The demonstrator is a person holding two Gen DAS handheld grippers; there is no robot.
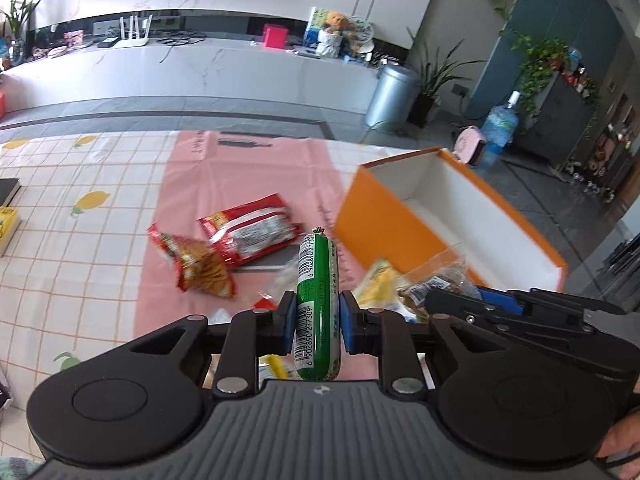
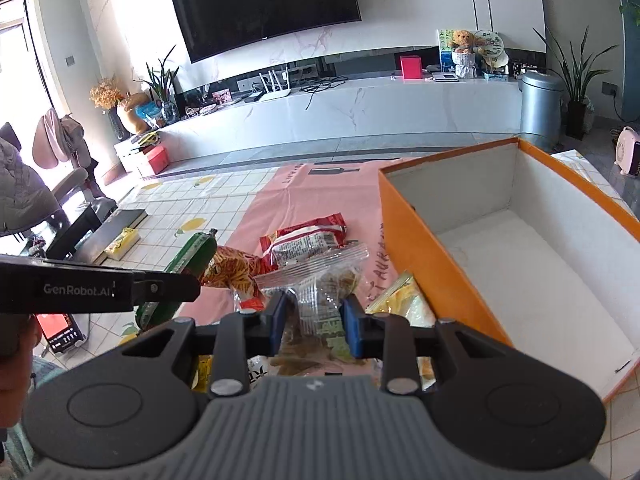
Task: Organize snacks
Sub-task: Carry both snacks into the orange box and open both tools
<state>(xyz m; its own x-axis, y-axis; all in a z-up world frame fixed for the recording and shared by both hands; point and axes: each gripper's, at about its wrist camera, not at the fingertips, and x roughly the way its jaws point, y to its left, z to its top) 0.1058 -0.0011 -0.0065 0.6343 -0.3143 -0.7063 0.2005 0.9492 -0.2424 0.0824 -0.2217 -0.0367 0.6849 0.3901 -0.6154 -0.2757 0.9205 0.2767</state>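
To the right of both my grippers, the orange box (image 2: pixel 448 256) is standing open and empty on the bench (image 1: pixel 80 240), and this side is deciding my coming move. I am holding the green sausage (image 1: pixel 318 304) in the left gripper (image 1: pixel 318 316), the jaws pressing narrow on its middle; its long axis is pointing away from me, along the fingers. I am holding the clear snack bag (image 2: pixel 320 292) in the right gripper (image 2: pixel 316 320), with the jaws closed on it. In my judgement the right gripper is nearer to the box, so its bag should go in first. Two red packets (image 1: pixel 248 232) and a yellow packet (image 2: pixel 404 300) are lying on the pink mat (image 1: pixel 248 168), not yet sorted.
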